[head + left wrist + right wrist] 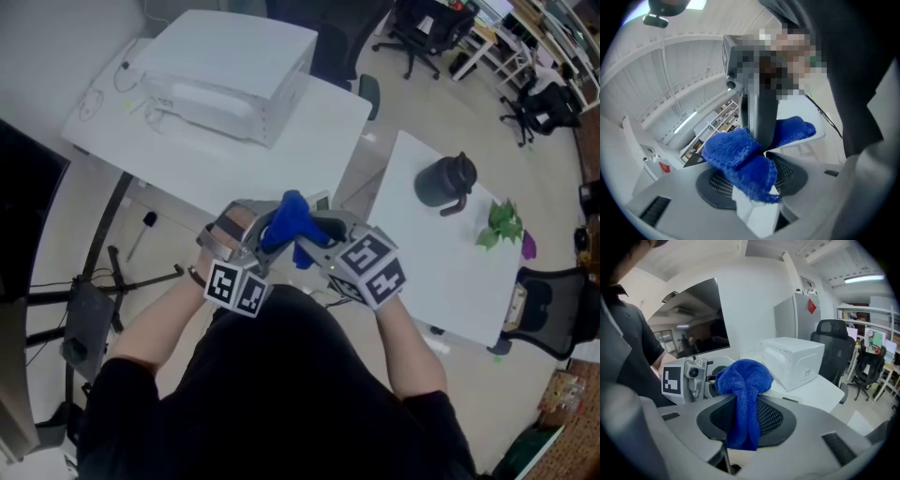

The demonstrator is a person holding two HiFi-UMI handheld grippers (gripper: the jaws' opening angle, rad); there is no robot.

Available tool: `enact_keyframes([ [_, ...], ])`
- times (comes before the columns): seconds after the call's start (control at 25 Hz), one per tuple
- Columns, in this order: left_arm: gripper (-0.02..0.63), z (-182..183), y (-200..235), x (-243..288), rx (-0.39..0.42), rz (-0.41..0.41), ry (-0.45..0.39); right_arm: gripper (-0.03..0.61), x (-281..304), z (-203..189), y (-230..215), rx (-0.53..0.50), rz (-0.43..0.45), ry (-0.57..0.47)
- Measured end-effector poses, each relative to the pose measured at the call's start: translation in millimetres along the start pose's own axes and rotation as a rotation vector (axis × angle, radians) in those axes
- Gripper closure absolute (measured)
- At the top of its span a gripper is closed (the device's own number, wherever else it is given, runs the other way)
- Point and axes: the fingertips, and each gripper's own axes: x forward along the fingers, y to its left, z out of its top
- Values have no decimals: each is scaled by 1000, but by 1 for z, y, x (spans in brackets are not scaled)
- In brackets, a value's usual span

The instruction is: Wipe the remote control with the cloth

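In the head view both grippers meet in front of my chest, with a blue cloth [286,220] bunched between them. My left gripper [251,234] points upward; in its own view a dark grey remote control [764,117] stands up out of its jaws. The blue cloth [740,159] is wrapped round the remote's lower part and hides where the pads meet it. My right gripper [317,236] is shut on the cloth [744,399], which hangs folded between its jaws and bulges over the remote's end. The left gripper [689,380] and its marker cube show just behind that bulge.
A white table [309,122] ahead carries a white box-shaped machine [230,75]. To the right, a second white table [450,272] holds a black kettle [445,180] and a green plant [502,223]. Office chairs [422,28] stand further back. A dark monitor [689,324] is at my left.
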Motion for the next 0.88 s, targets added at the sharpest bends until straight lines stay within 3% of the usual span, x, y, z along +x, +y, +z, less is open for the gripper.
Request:
enact_keyframes([
  [0.16,416,2,2,-6,25,8,-13,463,-12,-8,-32,48,-78,-11],
  [0.36,416,1,3,-10,-17,8,-21,463,-26,-18,-72,116,-187,-31],
  [0.44,416,-2,3,-10,-73,7,-19,463,-30,-16,-75,124,-203,-55],
  [0.48,416,-5,5,-9,-147,6,-21,463,-33,-11,-75,124,-212,-89],
  [0.52,416,-9,10,-9,-271,7,-30,463,-38,-4,-74,123,-224,-142],
  [0.56,416,-13,18,-9,-451,7,-49,463,-45,5,-73,127,-239,-212],
  [0.64,416,-21,37,-8,-928,-11,-142,462,-60,20,-68,152,-258,-368],
  [0.72,416,-30,53,-7,-1412,-62,-318,462,-64,26,-58,195,-225,-486],
  [0.76,416,-35,61,-7,-1607,-81,-415,462,-60,25,-50,219,-184,-521],
  [0.8,416,-39,68,-9,-1758,-84,-496,462,-52,23,-42,243,-133,-539],
  [0.88,416,-42,81,-13,-1960,-81,-630,462,-34,18,-23,289,-29,-544],
])
